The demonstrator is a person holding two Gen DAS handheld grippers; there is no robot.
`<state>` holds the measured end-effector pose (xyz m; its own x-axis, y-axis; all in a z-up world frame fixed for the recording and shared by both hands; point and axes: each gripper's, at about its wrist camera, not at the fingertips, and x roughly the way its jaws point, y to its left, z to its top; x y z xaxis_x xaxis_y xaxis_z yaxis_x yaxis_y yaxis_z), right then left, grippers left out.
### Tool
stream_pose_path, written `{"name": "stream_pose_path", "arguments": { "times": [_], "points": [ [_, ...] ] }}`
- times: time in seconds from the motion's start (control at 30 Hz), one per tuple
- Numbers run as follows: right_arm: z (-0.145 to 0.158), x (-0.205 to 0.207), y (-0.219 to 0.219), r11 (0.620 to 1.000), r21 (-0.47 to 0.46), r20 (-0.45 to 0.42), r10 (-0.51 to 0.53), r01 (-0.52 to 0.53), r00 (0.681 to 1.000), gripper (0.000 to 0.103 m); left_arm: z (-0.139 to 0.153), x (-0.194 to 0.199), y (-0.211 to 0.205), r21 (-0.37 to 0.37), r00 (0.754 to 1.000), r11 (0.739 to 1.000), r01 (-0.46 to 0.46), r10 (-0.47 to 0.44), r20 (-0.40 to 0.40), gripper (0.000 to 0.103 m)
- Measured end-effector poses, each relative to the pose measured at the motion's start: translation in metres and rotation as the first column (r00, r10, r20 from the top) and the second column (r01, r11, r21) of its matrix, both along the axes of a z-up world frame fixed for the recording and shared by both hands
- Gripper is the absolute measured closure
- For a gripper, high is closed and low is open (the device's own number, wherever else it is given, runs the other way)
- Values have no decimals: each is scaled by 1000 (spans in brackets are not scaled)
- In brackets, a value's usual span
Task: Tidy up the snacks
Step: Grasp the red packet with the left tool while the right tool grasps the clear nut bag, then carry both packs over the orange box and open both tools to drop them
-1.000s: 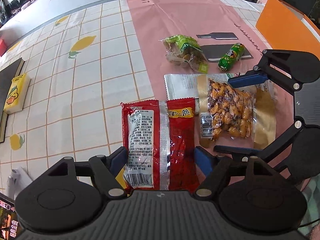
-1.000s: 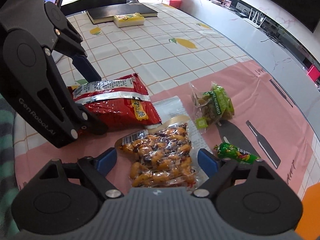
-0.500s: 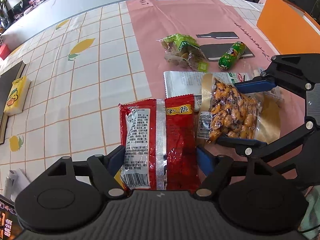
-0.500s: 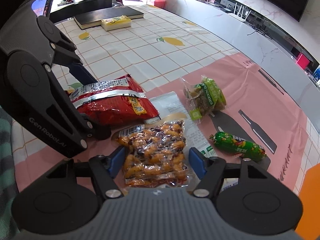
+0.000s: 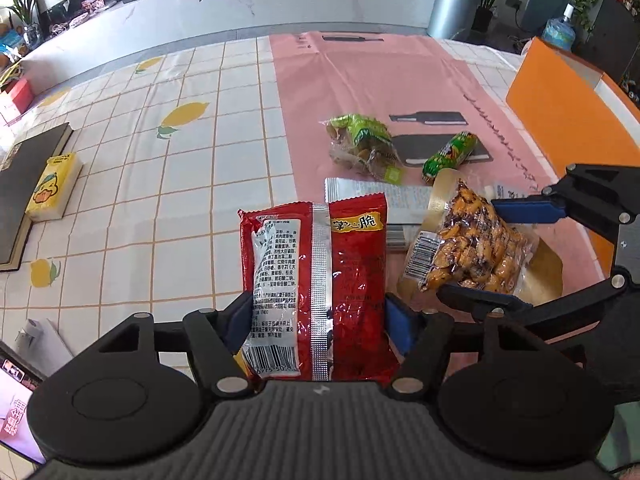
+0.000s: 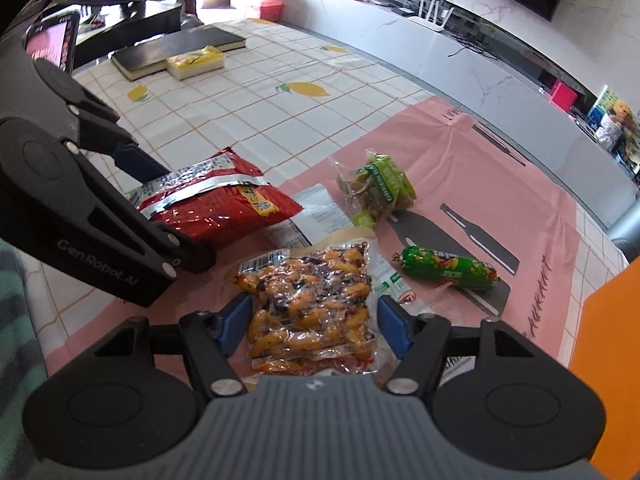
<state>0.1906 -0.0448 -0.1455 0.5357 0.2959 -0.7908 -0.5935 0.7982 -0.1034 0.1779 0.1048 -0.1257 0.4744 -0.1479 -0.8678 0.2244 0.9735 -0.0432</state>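
My left gripper (image 5: 316, 326) is shut on a red snack packet (image 5: 316, 272) and holds it raised off the table; the packet also shows in the right wrist view (image 6: 216, 208). My right gripper (image 6: 312, 326) is shut on a clear bag of orange snacks (image 6: 312, 304), which also shows at the right of the left wrist view (image 5: 472, 248). A white flat packet (image 5: 384, 196) lies under them on the pink mat (image 5: 360, 80). A green-wrapped snack bag (image 5: 360, 140) and a green sausage stick (image 5: 450, 154) lie farther back.
An orange box (image 5: 560, 108) stands at the right edge of the table. A black book (image 5: 24, 184) with a yellow tissue pack (image 5: 54, 186) on it lies at the left. A phone (image 6: 52, 40) stands near the table edge.
Both grippers have closed in on their packets and lifted them: the red packet and the orange snack bag have risen and tilted off the table.
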Motion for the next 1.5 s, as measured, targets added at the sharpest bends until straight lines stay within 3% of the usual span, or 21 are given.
{"name": "stream_pose_path", "arguments": {
  "times": [0.43,0.63,0.87,1.07,1.27,1.5],
  "points": [
    [64,-39,-61,956,190,-11,-226,224,974,37,72,-42,-31,-67,991,997,-29,38,131,26],
    [102,-64,-98,943,215,63,-272,253,960,37,104,-57,-65,-87,979,996,25,-7,204,26],
    [142,-77,-163,920,216,97,-354,328,930,37,138,-56,-126,-129,959,979,158,-121,255,26],
    [155,-77,-216,904,167,110,-413,393,904,37,142,-48,-179,-124,940,958,258,-220,261,26],
    [143,-70,-262,886,108,83,-460,451,884,37,126,-34,-229,-79,917,934,347,-321,239,26],
    [116,-43,-311,871,2,45,-491,492,870,37,105,-14,-294,4,858,875,484,-475,196,26]
  ]
}}
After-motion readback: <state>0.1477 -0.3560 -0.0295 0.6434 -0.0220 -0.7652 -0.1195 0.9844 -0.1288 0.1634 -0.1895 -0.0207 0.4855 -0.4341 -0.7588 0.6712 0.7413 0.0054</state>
